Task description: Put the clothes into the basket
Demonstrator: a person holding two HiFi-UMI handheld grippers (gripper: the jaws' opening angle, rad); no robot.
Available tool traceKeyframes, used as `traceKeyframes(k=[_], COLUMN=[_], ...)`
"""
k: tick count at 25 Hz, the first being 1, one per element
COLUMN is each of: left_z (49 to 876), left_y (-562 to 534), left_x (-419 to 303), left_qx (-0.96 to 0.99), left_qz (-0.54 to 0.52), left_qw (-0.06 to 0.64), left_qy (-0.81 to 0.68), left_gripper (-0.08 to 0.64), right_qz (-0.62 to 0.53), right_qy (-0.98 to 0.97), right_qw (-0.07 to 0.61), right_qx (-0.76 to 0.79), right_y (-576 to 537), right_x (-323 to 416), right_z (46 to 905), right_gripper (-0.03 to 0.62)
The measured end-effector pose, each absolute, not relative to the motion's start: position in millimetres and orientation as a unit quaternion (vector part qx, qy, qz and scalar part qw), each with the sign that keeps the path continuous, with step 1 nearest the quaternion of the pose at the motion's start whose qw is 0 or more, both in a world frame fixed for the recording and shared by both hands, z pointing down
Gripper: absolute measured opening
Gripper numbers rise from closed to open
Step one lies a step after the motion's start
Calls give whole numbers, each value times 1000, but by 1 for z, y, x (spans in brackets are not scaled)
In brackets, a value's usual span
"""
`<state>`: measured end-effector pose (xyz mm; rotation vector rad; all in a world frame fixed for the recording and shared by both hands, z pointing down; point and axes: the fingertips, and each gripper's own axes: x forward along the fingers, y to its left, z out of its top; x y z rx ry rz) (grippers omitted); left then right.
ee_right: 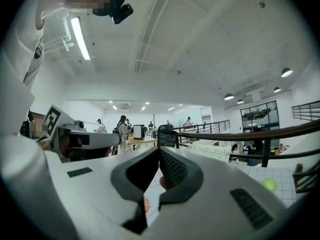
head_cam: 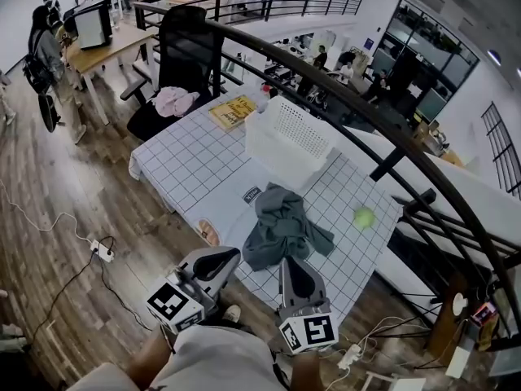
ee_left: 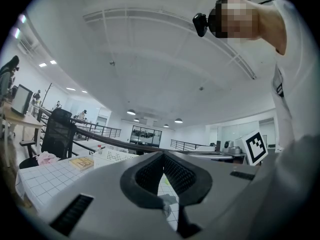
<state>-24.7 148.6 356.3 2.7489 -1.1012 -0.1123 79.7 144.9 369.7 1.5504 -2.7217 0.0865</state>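
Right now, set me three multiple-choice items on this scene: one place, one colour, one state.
1. The grey garment lies: A in the basket; B on the table, outside the basket; C in the right gripper.
2. The ball is: A red; B green; C blue.
3. The right gripper's fingers are: A wide open; B shut, empty; C shut on the garment.
Answers: B, it sprawls on the table in front of the basket; B, it shows yellow-green on the table; B, they meet with nothing between.
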Motion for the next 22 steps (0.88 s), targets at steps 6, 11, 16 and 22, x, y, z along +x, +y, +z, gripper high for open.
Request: traceKeyframes(k=[6, 11, 16, 22], left_z=[358, 360, 365, 376], left_y=[132, 109, 77, 35], left_x=[-20, -15, -10, -8], left_qx=[925, 930, 937, 942], left_qz=[-39, -40, -41, -34], left_qw=[91, 92, 93, 101], left_qy=[-366, -353, -335, -317], left_gripper=[5, 5, 5, 5], right_qz=[29, 27, 24, 29], right_qy=[-867, -861, -853, -843], right_qw=[9, 13, 21, 29], right_qx=[497, 508, 521, 536], right_y=[130, 110, 82, 44], right_x=[83, 87, 89, 90], right_z=[373, 375, 379, 387], right_gripper=[17, 17, 17, 17])
